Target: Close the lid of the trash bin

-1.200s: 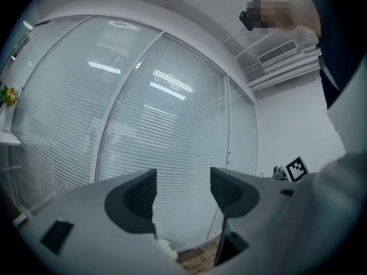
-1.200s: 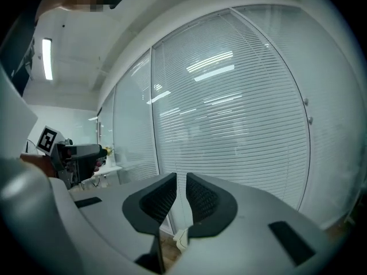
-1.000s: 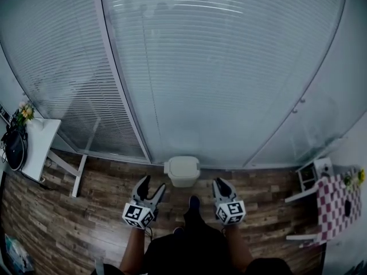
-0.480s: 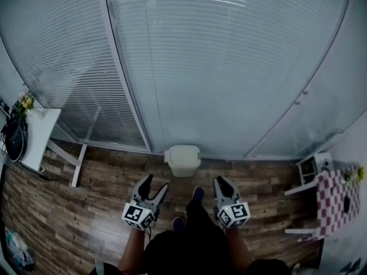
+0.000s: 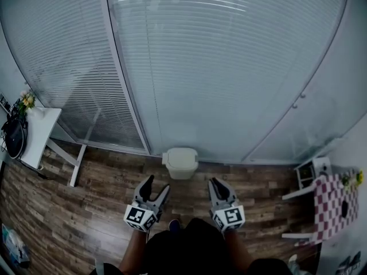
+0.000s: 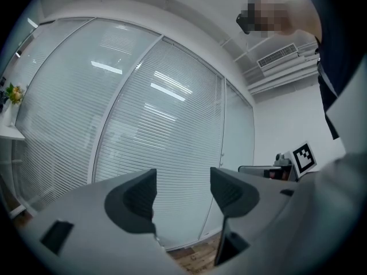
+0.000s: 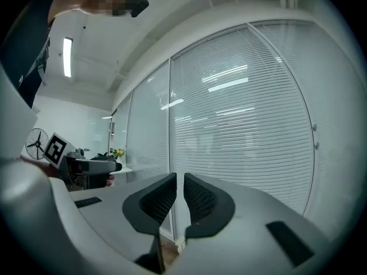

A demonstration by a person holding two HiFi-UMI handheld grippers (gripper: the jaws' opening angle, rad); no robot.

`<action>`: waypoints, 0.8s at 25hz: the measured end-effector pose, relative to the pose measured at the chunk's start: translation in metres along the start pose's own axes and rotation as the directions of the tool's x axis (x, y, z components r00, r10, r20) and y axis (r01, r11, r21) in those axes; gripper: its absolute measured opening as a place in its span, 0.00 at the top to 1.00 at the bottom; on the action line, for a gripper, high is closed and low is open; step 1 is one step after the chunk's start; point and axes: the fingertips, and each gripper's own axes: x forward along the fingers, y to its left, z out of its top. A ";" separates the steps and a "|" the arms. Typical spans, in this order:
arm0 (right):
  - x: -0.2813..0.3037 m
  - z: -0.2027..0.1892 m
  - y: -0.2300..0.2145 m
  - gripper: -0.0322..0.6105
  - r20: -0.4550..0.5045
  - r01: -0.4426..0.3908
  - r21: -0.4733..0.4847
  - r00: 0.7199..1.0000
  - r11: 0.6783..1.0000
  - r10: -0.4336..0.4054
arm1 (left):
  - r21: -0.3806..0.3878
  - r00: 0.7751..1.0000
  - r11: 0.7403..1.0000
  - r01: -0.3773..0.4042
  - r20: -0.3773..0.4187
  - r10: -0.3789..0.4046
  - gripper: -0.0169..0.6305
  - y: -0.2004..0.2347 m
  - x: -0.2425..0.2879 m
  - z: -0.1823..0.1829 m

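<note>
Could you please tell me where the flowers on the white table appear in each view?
Head view: flowers at the far left edge, above middle, on the white table.
Left gripper view: flowers at the far left edge, above middle.
Right gripper view: flowers small, left of centre, just below middle.
Shared landmark: the glass wall with blinds.

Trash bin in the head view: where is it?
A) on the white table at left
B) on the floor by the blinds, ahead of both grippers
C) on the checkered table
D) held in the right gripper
B: the bin stands on the floor at the foot of the blinds, beyond the left gripper and right gripper, touching neither.
</note>
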 end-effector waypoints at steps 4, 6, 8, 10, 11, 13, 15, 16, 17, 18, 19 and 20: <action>-0.004 -0.004 0.001 0.91 -0.024 -0.016 0.032 1.000 0.999 0.016 | -0.005 1.000 1.000 -0.016 0.009 0.016 0.55 -0.007 0.000 -0.001; -0.006 -0.004 0.002 0.91 -0.035 -0.013 0.040 0.999 0.999 0.014 | 0.001 1.000 1.000 -0.027 0.004 0.027 0.54 -0.007 -0.002 -0.003; -0.008 -0.007 0.000 0.91 -0.043 -0.007 0.038 0.999 0.999 0.009 | -0.003 0.999 0.999 -0.036 -0.007 0.036 0.55 -0.007 -0.002 -0.007; -0.012 -0.012 -0.002 0.91 -0.044 -0.010 0.016 0.999 1.000 0.011 | -0.008 0.999 0.999 -0.043 -0.003 0.043 0.55 -0.007 -0.003 -0.008; -0.012 -0.012 -0.002 0.91 -0.040 -0.015 0.009 0.999 1.000 0.016 | -0.004 0.999 0.999 -0.048 0.002 0.048 0.55 -0.007 -0.004 -0.008; -0.012 -0.013 0.001 0.91 -0.037 -0.027 0.029 0.999 0.999 0.028 | 0.024 0.997 0.997 -0.072 0.018 0.071 0.55 -0.004 -0.008 -0.005; -0.012 -0.012 0.004 0.91 -0.032 -0.036 0.061 0.999 0.997 0.038 | 0.062 0.993 0.991 -0.118 0.030 0.116 0.75 0.000 -0.015 -0.001; -0.012 -0.011 0.004 0.91 -0.028 -0.036 0.062 0.999 0.997 0.038 | 0.074 0.991 0.989 -0.131 0.030 0.129 0.96 0.001 -0.018 -0.001; -0.013 -0.012 0.003 0.91 -0.025 -0.032 0.053 0.999 0.998 0.034 | 0.079 0.991 0.988 -0.132 0.021 0.131 0.96 0.001 -0.020 -0.002; -0.013 -0.013 0.003 0.91 -0.021 -0.028 0.042 0.999 0.999 0.028 | 0.080 0.992 0.989 -0.125 0.010 0.124 0.96 0.000 -0.021 -0.004; -0.014 -0.014 0.003 0.91 -0.019 -0.024 0.036 1.000 0.999 0.025 | 0.079 0.993 0.990 -0.115 0.003 0.115 0.96 -0.001 -0.023 -0.006; -0.015 -0.016 0.005 0.91 -0.022 -0.023 0.034 0.999 0.999 0.024 | 0.077 0.994 0.991 -0.107 0.004 0.107 0.96 -0.002 -0.024 -0.007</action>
